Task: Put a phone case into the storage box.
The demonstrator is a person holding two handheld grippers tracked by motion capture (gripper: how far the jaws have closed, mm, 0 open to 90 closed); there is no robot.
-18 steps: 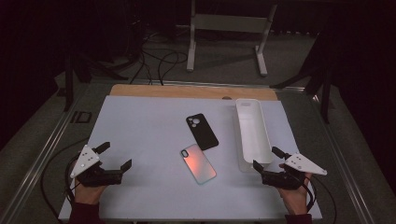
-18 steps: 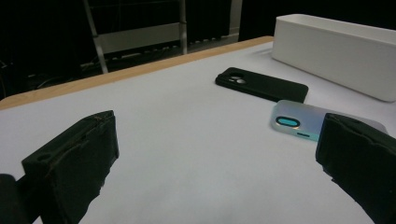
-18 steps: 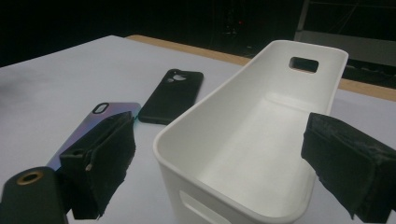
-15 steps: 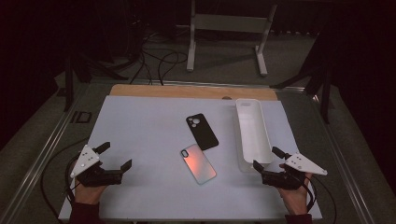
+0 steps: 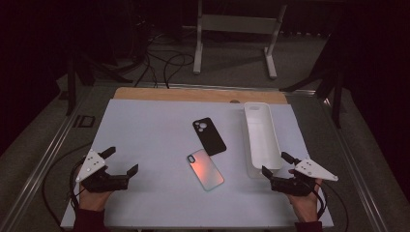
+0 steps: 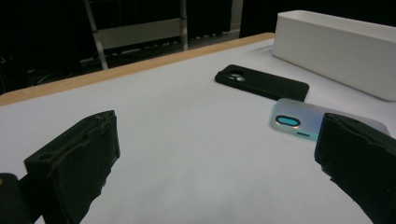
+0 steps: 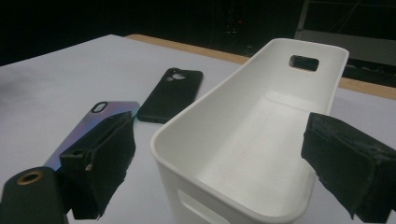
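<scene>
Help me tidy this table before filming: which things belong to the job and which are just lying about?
In the job:
- iridescent phone case
- black phone case
- long white plastic bin

Lying about:
- small black rectangular frame beside the mat
- cables on the floor

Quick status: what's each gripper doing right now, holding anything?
Left gripper: open, fingers empty, resting on the table.
Right gripper: open, holding nothing, near end of the white bin.

Two phone cases (image 5: 209, 136) (image 5: 205, 169), one white bin (image 5: 261, 137), two grippers (image 5: 118, 162) (image 5: 273, 163)
</scene>
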